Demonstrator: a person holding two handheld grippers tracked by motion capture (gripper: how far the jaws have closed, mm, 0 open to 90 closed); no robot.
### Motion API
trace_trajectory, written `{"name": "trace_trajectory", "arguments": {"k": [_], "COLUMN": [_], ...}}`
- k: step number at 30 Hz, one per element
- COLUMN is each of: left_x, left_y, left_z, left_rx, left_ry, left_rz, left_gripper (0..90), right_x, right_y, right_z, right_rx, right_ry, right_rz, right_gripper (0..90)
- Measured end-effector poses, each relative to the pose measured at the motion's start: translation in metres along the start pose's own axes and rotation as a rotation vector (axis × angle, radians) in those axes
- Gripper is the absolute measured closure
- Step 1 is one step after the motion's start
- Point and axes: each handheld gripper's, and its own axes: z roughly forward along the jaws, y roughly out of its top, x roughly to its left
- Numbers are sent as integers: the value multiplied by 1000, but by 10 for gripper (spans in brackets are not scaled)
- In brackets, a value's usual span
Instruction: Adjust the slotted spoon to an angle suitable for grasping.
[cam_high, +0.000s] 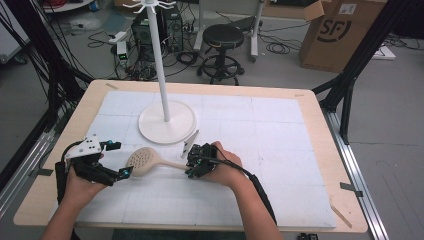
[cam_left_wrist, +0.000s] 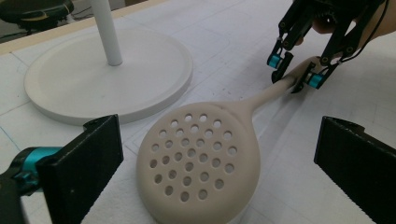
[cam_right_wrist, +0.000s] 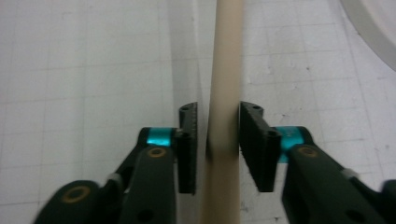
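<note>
Nearest me, my left tongs (cam_left_wrist: 210, 177) gape wide around the skimmer (cam_left_wrist: 201, 163) bowl without touching; my right tongs (cam_right_wrist: 217, 144) straddle its handle, slightly parted, pads just clear. It looks light, stiff, smooth — I'd pinch mid-handle. Stand base (cam_high: 167, 122) crowds twelve o'clock; the bench (cam_high: 280, 145) lies free toward three.

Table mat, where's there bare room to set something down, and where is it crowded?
Free: the mat's whole right half, from the right gripper out to the table edge, and the near strip between the forearms. Crowded: left centre, where the stand, the skimmer and the left gripper sit close together.
</note>
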Motion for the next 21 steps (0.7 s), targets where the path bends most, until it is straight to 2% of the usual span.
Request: {"name": "trace_trajectory", "arguments": {"k": [6,7,9,11,15,16,18,19,20,21], "left_x": [0,-1,-1,-1,-2,-2,-1,-1,-1,-1], "left_y": [0,0,0,0,0,0,0,0,0,0], "left_z": [0,1,1,2,2,2,2,2,2,2], "left_rx": [3,4,5,5,7,9,10,10,9,8], "left_ry": [-1,0,1,0,1,2,2,2,1,1], "left_rz": [1,2,2,1,2,1,2,2,2,1], "left_gripper": [18,18,18,18,18,17,18,18,18,18], "right_x": [1,2,3,5,5,4,3,4,5,6], "right_y": [-8,-15,-18,-29,-41,-48,-49,-48,-44,-43], "right_z": [-11,-18,-21,-27,-28,-25,-24,-22,-21,-20], "right_rx": [17,12,13,16,30,52,65,77,74,76], "right_ry": [-18,-25,-25,-29,-29,-26,-28,-31,-39,-42], "right_rz": [15,16,18,34,49,66,70,68,36,28], "right_gripper": [600,598,598,595,597,613,629,656,674,676]}}
